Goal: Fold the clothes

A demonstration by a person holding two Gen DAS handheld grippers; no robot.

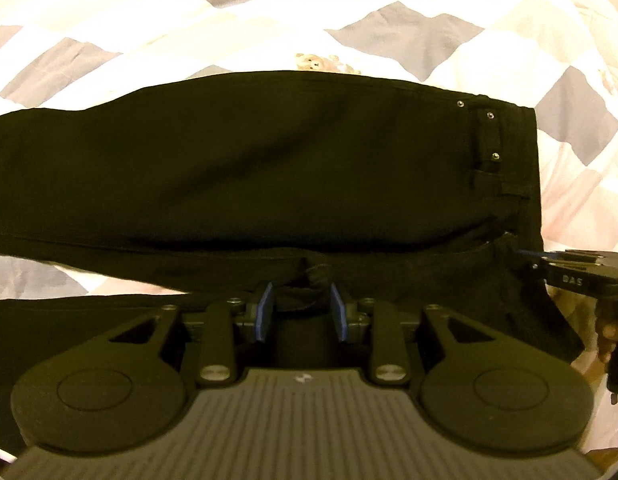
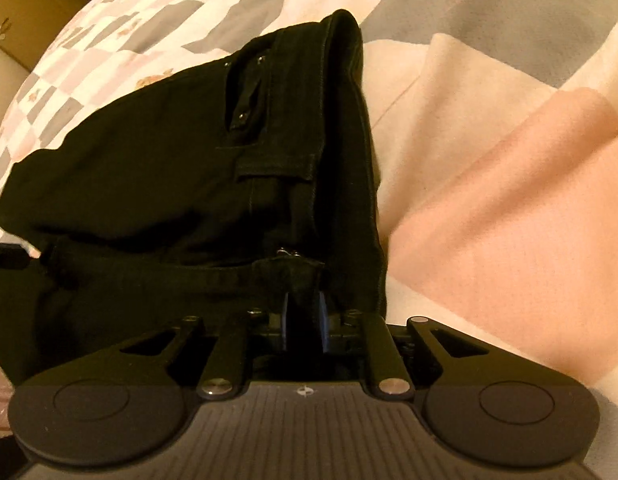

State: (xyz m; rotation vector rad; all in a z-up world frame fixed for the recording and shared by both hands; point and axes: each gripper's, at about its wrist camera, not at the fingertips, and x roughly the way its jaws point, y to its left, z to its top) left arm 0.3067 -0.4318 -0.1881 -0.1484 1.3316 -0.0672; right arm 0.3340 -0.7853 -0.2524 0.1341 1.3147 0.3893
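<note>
Black jeans [image 1: 269, 168] lie folded lengthwise on a checked quilt, with the waistband [image 1: 521, 176] at the right and the legs running off left. My left gripper [image 1: 302, 312] sits at the near edge by the crotch, its blue pads [image 1: 265, 312] closed on a thick bunch of the black cloth. In the right wrist view the waistband end of the jeans [image 2: 213, 152] rises in front of me. My right gripper [image 2: 304, 320] is shut on the near waistband corner. The same right gripper [image 1: 525, 255] shows at the right edge of the left wrist view.
A quilt with grey, cream and pink checks and small bear prints [image 1: 317, 62] covers the bed all around the jeans. Pink and cream quilt [image 2: 509, 160] spreads to the right of the waistband. A hand [image 1: 611, 332] holds the right gripper's handle. Cardboard boxes [image 2: 25, 8] stand beyond the bed's far left.
</note>
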